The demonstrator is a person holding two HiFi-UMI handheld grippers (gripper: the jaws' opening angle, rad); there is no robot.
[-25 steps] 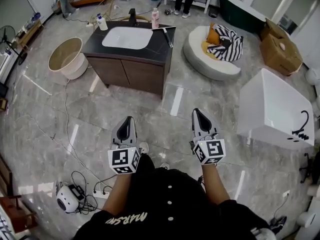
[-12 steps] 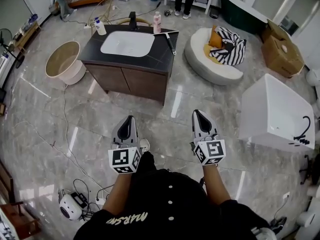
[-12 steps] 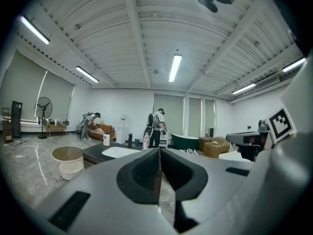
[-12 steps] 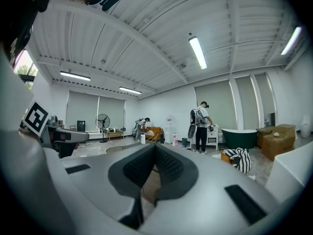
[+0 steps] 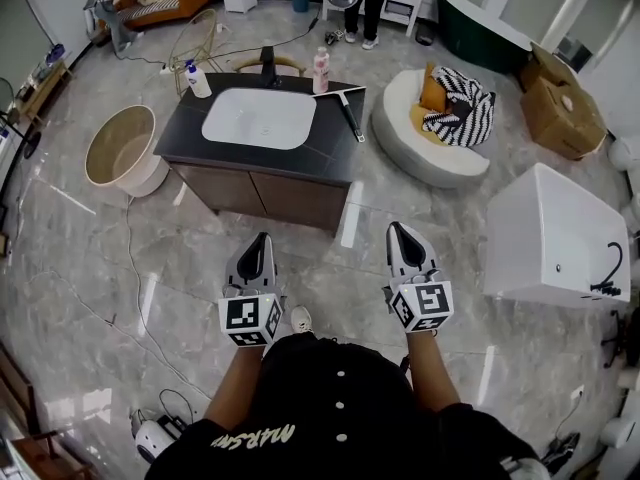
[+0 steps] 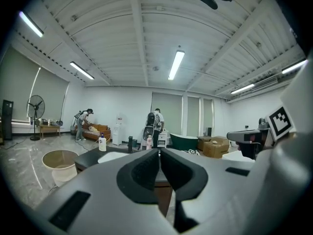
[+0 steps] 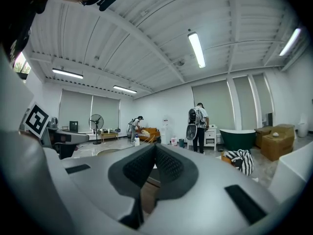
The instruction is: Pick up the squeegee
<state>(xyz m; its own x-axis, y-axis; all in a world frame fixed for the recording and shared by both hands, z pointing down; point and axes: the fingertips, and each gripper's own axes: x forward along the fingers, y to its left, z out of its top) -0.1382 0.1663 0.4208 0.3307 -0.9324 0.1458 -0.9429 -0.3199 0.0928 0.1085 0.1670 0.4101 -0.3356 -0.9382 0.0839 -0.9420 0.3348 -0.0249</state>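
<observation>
At the lower centre-left of the head view, the left gripper (image 5: 262, 240) is clenched on nothing. Up in the upper centre, the squeegee (image 5: 351, 110) lies on the right end of the dark vanity counter (image 5: 185, 133), beside the white sink (image 5: 258, 118), well apart from both tongs. Lower right of it, the right gripper (image 5: 398, 230) is clenched and empty too.

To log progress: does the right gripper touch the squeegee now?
Apart. Head view: the right gripper hangs over floor, well short of the squeegee on the vanity.
</observation>
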